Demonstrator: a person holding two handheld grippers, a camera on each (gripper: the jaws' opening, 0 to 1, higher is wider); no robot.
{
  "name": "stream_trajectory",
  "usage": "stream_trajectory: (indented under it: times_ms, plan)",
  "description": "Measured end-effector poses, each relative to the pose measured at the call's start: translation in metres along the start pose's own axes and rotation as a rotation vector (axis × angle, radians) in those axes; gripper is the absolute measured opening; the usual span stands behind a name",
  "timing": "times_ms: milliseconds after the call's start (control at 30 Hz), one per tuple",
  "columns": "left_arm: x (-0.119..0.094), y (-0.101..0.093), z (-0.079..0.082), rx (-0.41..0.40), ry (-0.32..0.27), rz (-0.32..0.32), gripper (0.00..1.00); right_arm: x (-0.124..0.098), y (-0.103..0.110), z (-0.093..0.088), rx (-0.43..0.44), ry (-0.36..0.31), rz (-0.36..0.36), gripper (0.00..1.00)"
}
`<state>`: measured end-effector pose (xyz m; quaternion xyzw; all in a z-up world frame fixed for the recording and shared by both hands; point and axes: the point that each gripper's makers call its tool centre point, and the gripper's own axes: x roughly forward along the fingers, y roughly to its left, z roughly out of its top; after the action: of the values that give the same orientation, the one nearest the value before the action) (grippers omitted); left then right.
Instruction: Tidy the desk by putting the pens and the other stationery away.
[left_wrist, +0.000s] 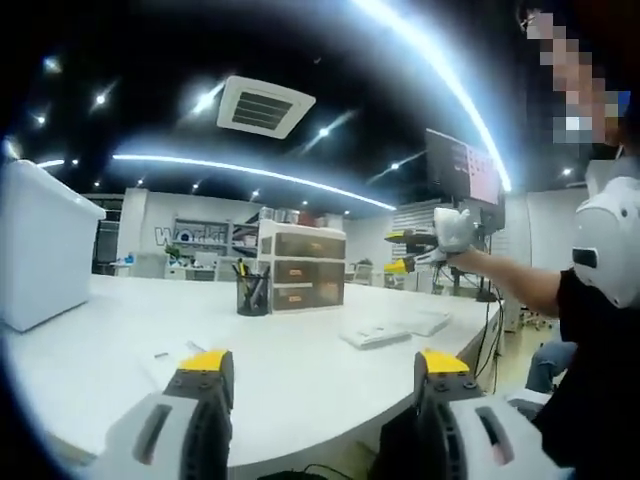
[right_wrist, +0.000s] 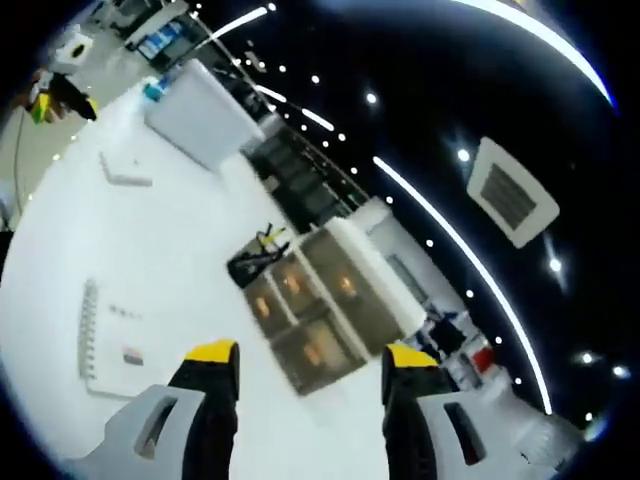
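A black pen holder (left_wrist: 252, 291) with several pens stands on the white desk (left_wrist: 300, 380), right beside a white drawer unit (left_wrist: 302, 268). My left gripper (left_wrist: 322, 368) hovers open over the desk's near edge with nothing between its yellow-tipped jaws. Further right, a gloved hand holds my right gripper (left_wrist: 400, 252) above the desk, jaws apart. In the right gripper view, the right gripper (right_wrist: 310, 360) is open and empty and points at the drawer unit (right_wrist: 320, 310) and pen holder (right_wrist: 255, 262). A white pad (right_wrist: 95, 345) with small items on it lies to the left.
A large white box (left_wrist: 40, 245) stands at the desk's left; it also appears in the right gripper view (right_wrist: 205, 115). Flat white papers (left_wrist: 375, 334) lie towards the right edge. A person (left_wrist: 600, 300) stands at the right, and a monitor (left_wrist: 462, 168) rises behind.
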<state>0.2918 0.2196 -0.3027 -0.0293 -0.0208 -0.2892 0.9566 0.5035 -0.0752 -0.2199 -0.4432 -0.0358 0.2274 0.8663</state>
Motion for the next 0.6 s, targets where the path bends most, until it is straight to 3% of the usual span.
stream_trajectory:
  times_ms: [400, 600]
  plan:
    - [-0.006, -0.002, 0.001, -0.006, -0.01, 0.007, 0.73, 0.054, -0.014, 0.001, -0.218, 0.034, -0.022, 0.45]
    - [-0.008, -0.005, 0.001, 0.004, -0.003, 0.0, 0.73, 0.076, -0.012, -0.001, -0.26, 0.049, -0.018, 0.44]
